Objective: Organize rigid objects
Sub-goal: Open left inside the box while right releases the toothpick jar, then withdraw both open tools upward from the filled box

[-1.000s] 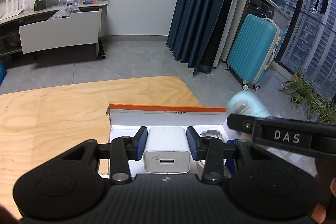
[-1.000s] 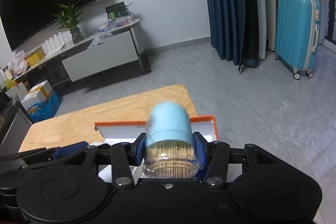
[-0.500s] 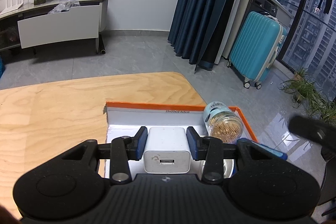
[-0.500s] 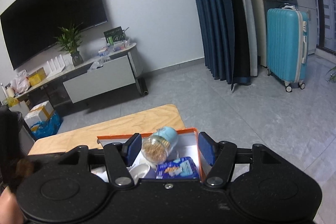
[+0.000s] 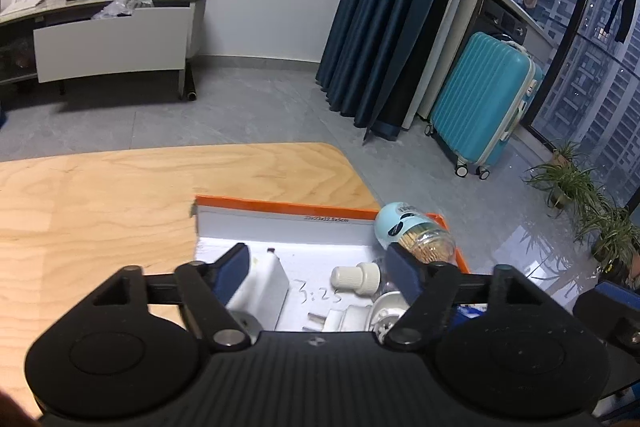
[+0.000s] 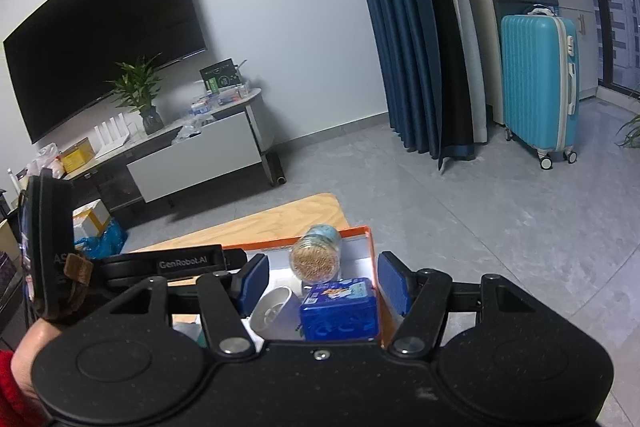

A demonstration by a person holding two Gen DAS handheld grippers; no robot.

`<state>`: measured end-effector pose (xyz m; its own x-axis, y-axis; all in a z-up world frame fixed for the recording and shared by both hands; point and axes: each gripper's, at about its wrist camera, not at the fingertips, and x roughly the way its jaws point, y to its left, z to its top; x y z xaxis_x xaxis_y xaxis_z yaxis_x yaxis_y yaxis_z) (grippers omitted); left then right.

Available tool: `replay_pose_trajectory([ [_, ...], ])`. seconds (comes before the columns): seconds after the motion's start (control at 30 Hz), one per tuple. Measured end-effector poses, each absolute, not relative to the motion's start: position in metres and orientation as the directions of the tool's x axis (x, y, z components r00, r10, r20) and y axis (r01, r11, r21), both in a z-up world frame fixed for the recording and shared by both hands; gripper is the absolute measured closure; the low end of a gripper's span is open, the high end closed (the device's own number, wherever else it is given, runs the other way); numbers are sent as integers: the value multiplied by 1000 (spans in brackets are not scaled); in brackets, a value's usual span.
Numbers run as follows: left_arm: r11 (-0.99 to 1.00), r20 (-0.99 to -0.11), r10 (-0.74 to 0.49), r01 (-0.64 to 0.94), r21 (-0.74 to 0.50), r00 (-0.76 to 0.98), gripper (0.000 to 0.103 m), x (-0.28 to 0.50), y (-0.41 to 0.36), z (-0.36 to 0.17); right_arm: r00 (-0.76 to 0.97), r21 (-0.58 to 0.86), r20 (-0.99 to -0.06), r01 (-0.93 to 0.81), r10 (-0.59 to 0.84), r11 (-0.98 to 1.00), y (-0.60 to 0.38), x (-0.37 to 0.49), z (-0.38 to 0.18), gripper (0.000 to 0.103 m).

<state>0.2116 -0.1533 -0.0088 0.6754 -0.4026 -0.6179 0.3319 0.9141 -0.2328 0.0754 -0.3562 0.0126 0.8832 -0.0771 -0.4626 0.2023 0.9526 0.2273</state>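
An orange-rimmed white box [image 5: 280, 206] sits on the wooden table [image 5: 100, 195]. A toothpick jar with a pale blue cap [image 5: 414, 233] lies on its side in the box's far right corner; it also shows in the right wrist view [image 6: 316, 257]. A white USB charger [image 5: 266, 285] lies in the box under my left gripper [image 5: 320, 269], which is open and empty. A white bottle cap [image 5: 356, 277] and white plug parts lie beside it. My right gripper [image 6: 322, 281] is open and empty above a blue box [image 6: 340, 309].
A white cup [image 6: 272, 311] lies in the box left of the blue box. The table's far right corner [image 5: 340, 155] ends just beyond the box. A teal suitcase [image 5: 480, 103] and potted plants [image 5: 568, 179] stand on the floor to the right.
My left gripper opened and let the white charger drop into the box. My right gripper opened, left the toothpick jar in the box and drew back upward.
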Motion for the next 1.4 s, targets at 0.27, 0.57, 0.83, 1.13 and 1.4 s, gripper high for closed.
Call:
replay_pose_trajectory([
  [0.27,931,-616,-361,309,-194,701,3,177,-131,9,882,206,-468,162,-48,965,-337,53,16,25],
  [0.57,946,-652,-316,281,-161,689,0,132,-119,9,872,188,-489,126,-18,974,-320,25,15,21],
  [0.83,961,-661,-269,239,-138,700,0,95,-114,8,868,173,-497,117,-15,978,-310,-1,14,18],
  [1.13,966,-690,-242,237,-104,682,0,60,-121,-4,859,162,-511,125,-25,979,-305,-27,8,17],
  [1.4,972,-701,-213,222,-80,680,0,42,-125,-11,848,149,-528,127,-29,981,-302,-39,4,16],
])
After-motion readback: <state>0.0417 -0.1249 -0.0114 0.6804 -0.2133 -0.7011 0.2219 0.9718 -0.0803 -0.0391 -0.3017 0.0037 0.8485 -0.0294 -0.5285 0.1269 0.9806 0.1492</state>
